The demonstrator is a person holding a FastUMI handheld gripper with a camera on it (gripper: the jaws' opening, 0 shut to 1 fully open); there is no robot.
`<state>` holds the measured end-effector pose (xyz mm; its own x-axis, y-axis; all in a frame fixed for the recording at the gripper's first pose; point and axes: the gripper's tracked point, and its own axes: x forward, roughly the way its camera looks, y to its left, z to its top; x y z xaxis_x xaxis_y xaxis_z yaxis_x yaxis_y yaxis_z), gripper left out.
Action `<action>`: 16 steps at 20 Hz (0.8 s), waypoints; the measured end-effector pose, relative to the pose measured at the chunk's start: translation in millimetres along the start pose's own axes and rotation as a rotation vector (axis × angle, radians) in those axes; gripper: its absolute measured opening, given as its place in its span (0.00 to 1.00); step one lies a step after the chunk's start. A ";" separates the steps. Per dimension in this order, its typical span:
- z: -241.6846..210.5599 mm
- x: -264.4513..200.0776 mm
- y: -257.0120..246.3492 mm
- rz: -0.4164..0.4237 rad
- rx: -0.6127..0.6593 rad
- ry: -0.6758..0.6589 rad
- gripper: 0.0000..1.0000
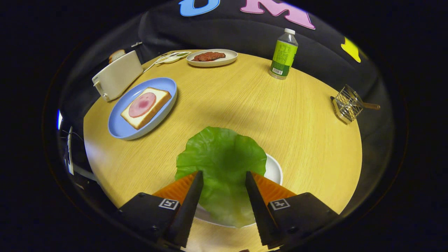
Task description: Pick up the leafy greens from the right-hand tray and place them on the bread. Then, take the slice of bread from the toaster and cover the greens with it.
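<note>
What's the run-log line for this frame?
phase: reaching for greens | gripper: open, fingers either side of lettuce leaf on white tray | bread with ham: uncovered on blue plate | toaster: slice still in

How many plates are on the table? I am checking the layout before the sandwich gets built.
3. A blue plate with the bread beside the toaster, a cream plate with meat at the far edge, and a white plate under the lettuce between the open gripper fingers.

camera rides on gripper, looks forward and down along fingers (190,196) at round tabletop (297,115) from close above, booth wall beyond.
</note>
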<state>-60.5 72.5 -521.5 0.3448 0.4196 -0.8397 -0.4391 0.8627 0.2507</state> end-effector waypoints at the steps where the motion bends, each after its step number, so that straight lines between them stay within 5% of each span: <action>1: 2.4 0.0 0.1 -0.008 0.022 -0.003 0.77; 4: 2.0 2.6 -1.0 -0.044 0.074 0.026 0.76; 6: 2.4 2.0 1.1 -0.069 0.099 0.036 0.59; 9: 3.9 4.1 3.5 -0.076 0.121 0.038 0.13; 16: 33.8 -28.4 4.9 -0.044 0.220 -0.046 0.05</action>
<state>-44.4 74.4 -480.1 0.3996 0.3884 -0.8303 -0.2334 0.9191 0.3176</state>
